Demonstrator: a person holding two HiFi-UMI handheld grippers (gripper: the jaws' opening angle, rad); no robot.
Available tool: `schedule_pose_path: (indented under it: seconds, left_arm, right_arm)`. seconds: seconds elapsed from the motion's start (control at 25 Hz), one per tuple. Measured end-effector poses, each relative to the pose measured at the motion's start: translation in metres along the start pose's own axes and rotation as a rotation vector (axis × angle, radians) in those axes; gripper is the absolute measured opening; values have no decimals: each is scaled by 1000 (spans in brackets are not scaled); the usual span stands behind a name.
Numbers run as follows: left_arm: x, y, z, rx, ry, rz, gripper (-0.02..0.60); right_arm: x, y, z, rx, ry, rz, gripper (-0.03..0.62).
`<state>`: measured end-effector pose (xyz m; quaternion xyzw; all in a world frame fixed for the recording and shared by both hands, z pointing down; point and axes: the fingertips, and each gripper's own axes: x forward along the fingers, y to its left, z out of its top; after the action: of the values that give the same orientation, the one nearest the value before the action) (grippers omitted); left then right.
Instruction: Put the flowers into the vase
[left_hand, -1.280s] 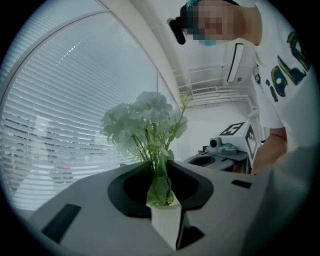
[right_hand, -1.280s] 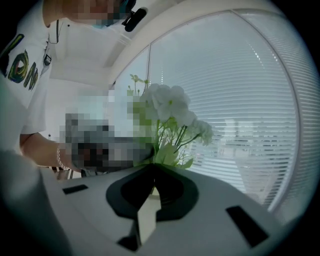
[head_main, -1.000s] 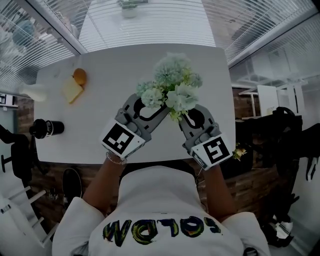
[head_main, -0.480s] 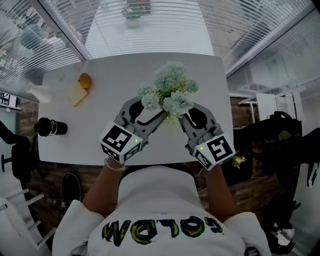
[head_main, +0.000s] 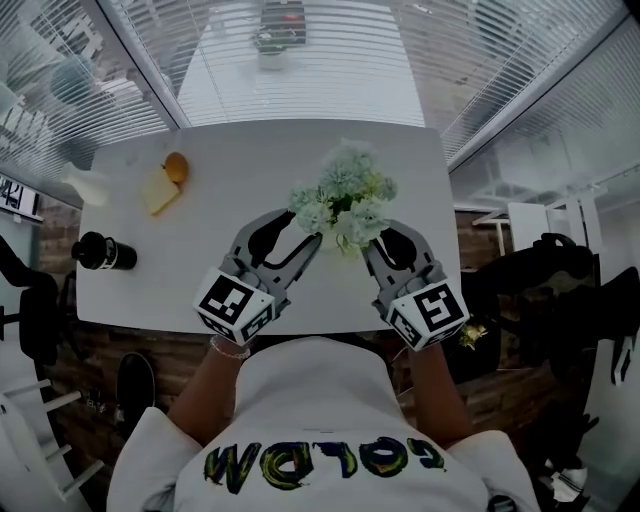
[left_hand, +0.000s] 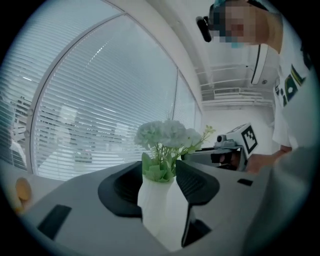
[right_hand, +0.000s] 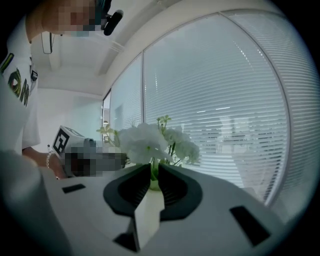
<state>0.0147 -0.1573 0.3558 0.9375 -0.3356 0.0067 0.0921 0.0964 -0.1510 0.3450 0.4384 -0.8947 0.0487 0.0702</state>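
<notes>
Against the picture of a second ago, both grippers are seen drawn back a little toward the person, so that fewer blooms lie over their jaws.

At the far left of the white table (head_main: 200, 240) a dark flask (head_main: 103, 252) is seen lying on its side, well apart from the work.

The left gripper (head_main: 300, 232) is held about level. Its jaws are set wide apart, having just been closing a little. The white faceted vase (left_hand: 160, 210) is framed in the gap between them, and no pad is seen pressing on it.

The vase is stood upright near the table's near edge, between the two grippers, with its long axis vertical and its mouth upward. The flowers (head_main: 345, 190) are carried in it, stems down and pale blooms up.

The right gripper (head_main: 372, 242) is kept with only a narrow gap, its jaws having just been opening. The green stems (right_hand: 152, 171) are seen in that gap at the tips, and they are not gripped.
</notes>
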Motion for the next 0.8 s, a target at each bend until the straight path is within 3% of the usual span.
schedule_pose_path:
  seconds: [0.32, 0.8]
  left_arm:
    - [-21, -8, 15, -19, -62, 71, 161]
    - [-56, -14, 30, -3, -138, 212, 96]
  right_arm:
    - [-21, -10, -4, 21, 36, -62, 58]
    - [-51, -2, 19, -25, -8, -102, 49]
